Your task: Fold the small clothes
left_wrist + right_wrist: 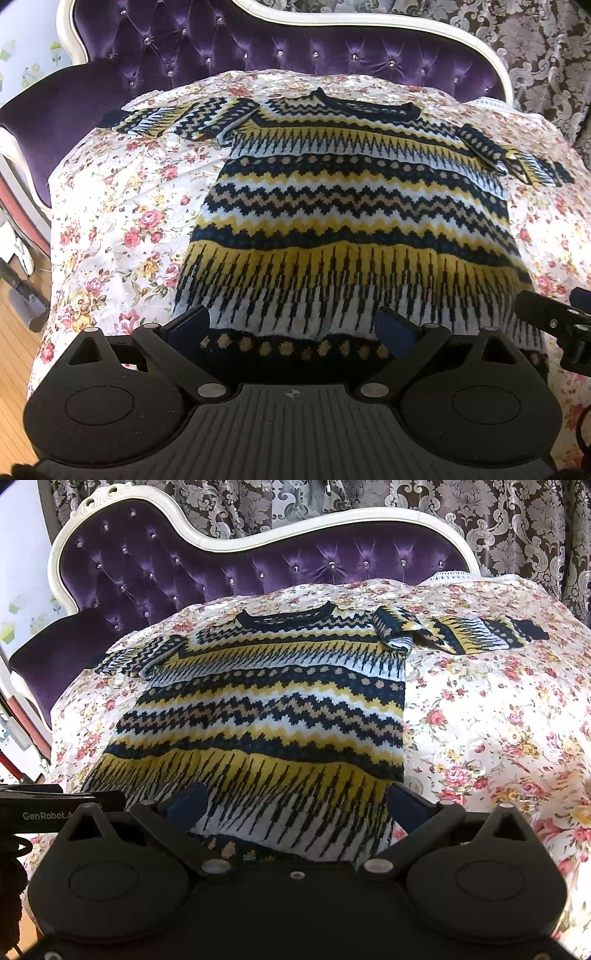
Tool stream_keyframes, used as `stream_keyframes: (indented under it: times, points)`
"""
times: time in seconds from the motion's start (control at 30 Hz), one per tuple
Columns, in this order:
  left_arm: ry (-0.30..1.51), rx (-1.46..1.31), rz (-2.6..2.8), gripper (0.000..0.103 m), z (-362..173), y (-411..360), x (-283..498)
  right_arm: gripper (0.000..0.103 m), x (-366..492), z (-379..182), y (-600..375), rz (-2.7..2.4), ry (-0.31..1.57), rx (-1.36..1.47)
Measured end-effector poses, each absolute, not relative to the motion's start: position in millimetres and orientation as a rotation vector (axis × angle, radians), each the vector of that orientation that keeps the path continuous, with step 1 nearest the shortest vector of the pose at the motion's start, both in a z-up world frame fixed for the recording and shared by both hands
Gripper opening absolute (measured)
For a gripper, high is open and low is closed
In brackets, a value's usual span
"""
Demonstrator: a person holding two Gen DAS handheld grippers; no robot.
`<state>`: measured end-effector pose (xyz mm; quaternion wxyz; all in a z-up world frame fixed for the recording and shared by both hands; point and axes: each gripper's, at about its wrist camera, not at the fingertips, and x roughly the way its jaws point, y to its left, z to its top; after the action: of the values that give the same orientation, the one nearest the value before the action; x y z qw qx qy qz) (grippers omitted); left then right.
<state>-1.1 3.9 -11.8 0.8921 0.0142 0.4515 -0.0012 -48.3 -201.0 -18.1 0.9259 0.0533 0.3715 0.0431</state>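
A knit sweater (351,206) with navy, yellow, white and tan zigzag bands lies flat on a floral cloth, collar away from me, both sleeves spread sideways. It also shows in the right wrist view (266,716). My left gripper (295,328) is open, its fingers wide apart over the hem. My right gripper (299,808) is open too, over the hem's right part; it appears at the right edge of the left wrist view (561,325). Neither holds anything.
The floral cloth (122,229) covers a purple tufted sofa with a white frame (207,568). Patterned curtains (517,524) hang behind. A wooden floor (14,350) lies at the lower left.
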Motion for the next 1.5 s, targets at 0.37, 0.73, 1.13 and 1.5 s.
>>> stream_keyframes:
  times: [0.37,0.73,1.13,1.5]
  points:
    - [0.931,0.026,0.000,0.097,-10,6,-1,0.103,-48,-19,-200,0.089,0.770,0.115]
    - [0.924,0.028,-0.007,0.097,-6,5,2,0.103,-42,-17,-201,0.114,0.782,0.141]
    - [0.858,0.025,-0.071,0.097,17,2,16,0.103,-23,-2,-215,0.163,0.788,0.219]
    - [0.794,-0.081,-0.229,0.097,41,2,63,0.103,21,24,-251,0.250,0.761,0.271]
